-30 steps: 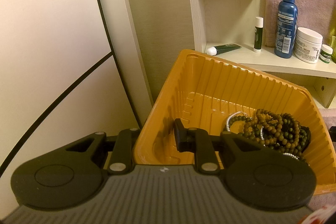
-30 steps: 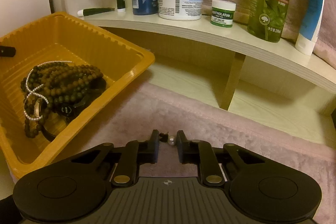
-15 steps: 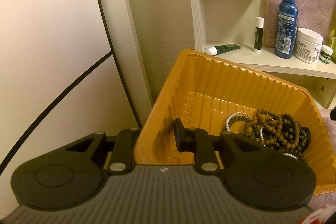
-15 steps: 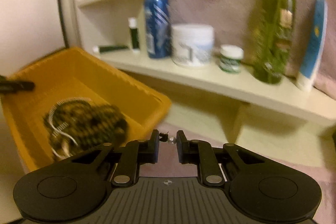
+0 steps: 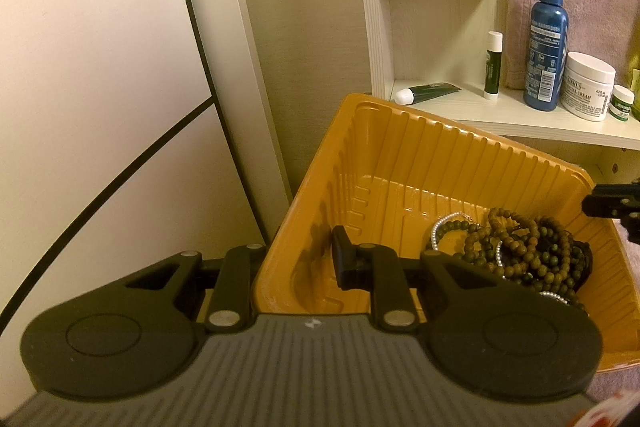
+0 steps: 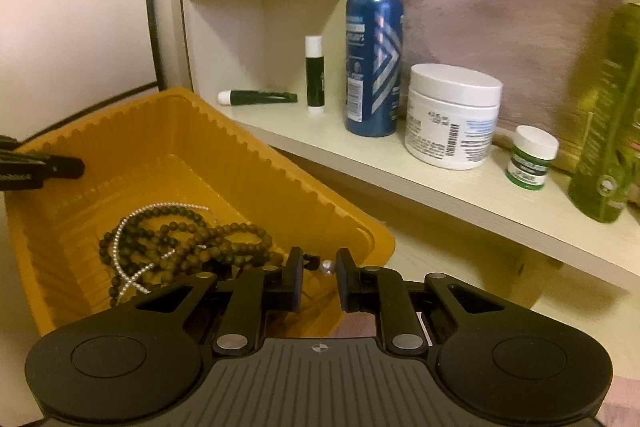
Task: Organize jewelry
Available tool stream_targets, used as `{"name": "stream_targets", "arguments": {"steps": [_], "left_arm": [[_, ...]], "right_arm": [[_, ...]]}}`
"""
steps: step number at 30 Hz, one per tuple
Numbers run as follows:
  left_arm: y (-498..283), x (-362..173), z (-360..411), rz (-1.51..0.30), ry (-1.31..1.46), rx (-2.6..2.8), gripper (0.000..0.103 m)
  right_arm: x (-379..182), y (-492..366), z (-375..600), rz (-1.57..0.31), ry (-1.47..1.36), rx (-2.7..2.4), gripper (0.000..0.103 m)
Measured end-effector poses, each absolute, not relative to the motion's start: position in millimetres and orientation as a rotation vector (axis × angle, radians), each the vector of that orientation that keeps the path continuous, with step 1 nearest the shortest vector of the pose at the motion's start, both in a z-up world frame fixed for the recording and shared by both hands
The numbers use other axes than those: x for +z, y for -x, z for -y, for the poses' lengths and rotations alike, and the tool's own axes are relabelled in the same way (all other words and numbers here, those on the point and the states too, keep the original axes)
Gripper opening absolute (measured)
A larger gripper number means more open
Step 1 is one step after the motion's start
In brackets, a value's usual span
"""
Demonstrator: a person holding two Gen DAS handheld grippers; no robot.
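Left tongs clamped on the near wall of the orange tray, one finger inside, one outside; beads lie heaped in the tray's right part, and the right tongs' tip shows only at this view's right edge. Right view alone shows the right tongs nearly closed on a small pearl earring, held over the tray's near corner beside the beads; it also shows the shelf with spray bottle and jar, blurred.
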State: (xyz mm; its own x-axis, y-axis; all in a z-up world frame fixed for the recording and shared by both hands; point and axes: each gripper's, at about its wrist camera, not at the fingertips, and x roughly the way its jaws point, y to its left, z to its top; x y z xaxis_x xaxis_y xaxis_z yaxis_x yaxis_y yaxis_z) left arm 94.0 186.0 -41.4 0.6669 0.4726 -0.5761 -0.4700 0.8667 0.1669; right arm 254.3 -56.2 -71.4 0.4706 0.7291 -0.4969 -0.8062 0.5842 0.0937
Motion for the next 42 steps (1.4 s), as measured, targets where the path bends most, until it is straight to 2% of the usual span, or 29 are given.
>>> {"name": "stream_targets", "arguments": {"steps": [11, 27, 38, 42], "left_arm": [[-94, -42, -186, -0.653, -0.004, 0.533, 0.020], [-94, -52, -195, -0.657, 0.035, 0.536, 0.023], [-88, -80, -228, -0.661, 0.201, 0.493, 0.025], [-89, -87, -234, -0.659, 0.258, 0.464, 0.033]], "right_arm": [[-77, -262, 43, -0.552, 0.169, 0.948, 0.020], [-70, -246, 80, -0.554, 0.048, 0.905, 0.048], [-76, -218, 130, -0.628, -0.053, 0.787, 0.057], [-79, -201, 139, -0.647, -0.075, 0.747, 0.061]]}}
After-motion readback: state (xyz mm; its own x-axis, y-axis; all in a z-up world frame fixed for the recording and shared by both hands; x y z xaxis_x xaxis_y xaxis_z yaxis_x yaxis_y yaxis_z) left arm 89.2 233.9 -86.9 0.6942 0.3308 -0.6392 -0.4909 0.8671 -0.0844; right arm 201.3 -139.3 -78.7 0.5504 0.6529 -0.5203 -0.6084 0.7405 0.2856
